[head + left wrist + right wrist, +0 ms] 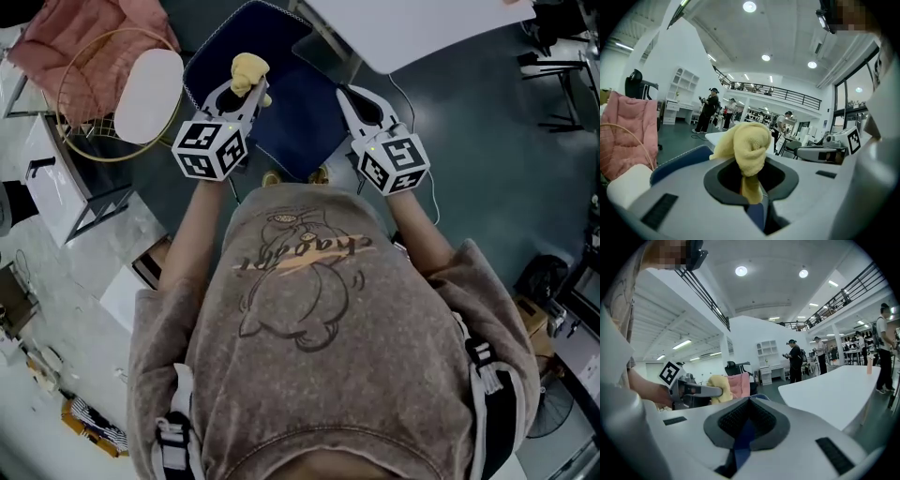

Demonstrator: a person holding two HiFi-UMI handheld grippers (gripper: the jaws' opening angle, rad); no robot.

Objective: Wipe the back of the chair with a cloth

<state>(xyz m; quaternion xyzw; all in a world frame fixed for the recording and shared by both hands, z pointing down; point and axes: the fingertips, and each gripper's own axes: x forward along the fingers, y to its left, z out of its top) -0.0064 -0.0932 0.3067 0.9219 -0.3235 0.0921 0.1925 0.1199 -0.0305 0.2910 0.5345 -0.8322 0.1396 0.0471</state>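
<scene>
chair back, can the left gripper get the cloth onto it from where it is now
Probably yes. The left gripper is shut on the yellow cloth and sits close over the blue chair, with nothing visible between cloth and chair.

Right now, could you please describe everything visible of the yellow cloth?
The yellow cloth is soft, terry-looking and pale yellow, bunched into a rounded wad. The left gripper has its jaws shut on the cloth's narrow lower part, so the wad sticks out past their tips, over the dark blue chair. Whether it touches the chair cannot be told.
</scene>
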